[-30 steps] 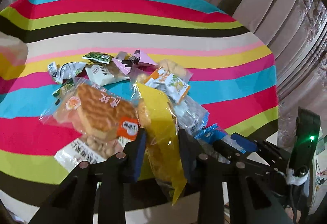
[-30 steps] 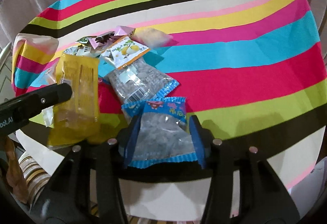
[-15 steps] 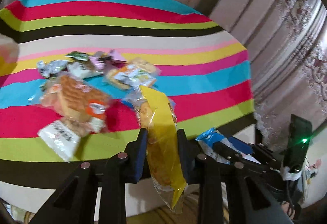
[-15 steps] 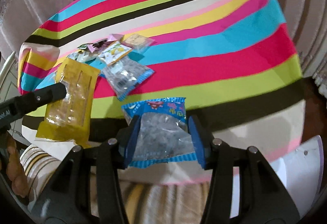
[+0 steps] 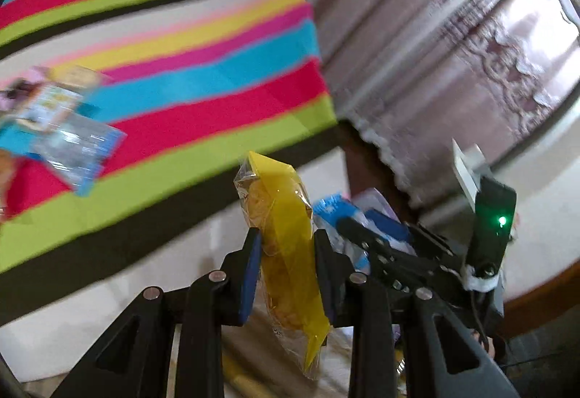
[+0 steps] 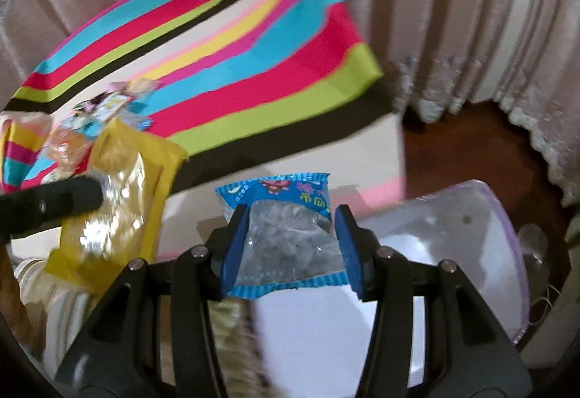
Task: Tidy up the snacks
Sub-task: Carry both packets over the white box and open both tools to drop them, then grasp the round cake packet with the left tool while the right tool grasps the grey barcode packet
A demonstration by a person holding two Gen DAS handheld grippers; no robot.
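Left gripper (image 5: 286, 249): blue pads pinched on the yellow snack packet (image 5: 286, 242), which stands upright between them, top above the fingertips, tail hanging below. Same grip as one second ago.

Right gripper (image 6: 291, 227): pads clamped on the flanks of the blue-edged clear packet (image 6: 286, 234), printed header above the fingertips. Grip unchanged.

Change vs. the earlier frames: both claws have swung off the table. A second ago the striped tablecloth (image 5: 163, 78) filled the field ahead of each claw; it now lies up and to the left of both, its edge behind the held packets. The remaining snack pile (image 5: 54, 122) sits far left of the left claw, blurred.

Below and to the right of the right claw: a pale lilac-rimmed bin (image 6: 453, 253), white inside, partly under the fingertips. It was barely visible half a second ago.

Curtains (image 6: 453, 17) ahead and to the right of both claws.
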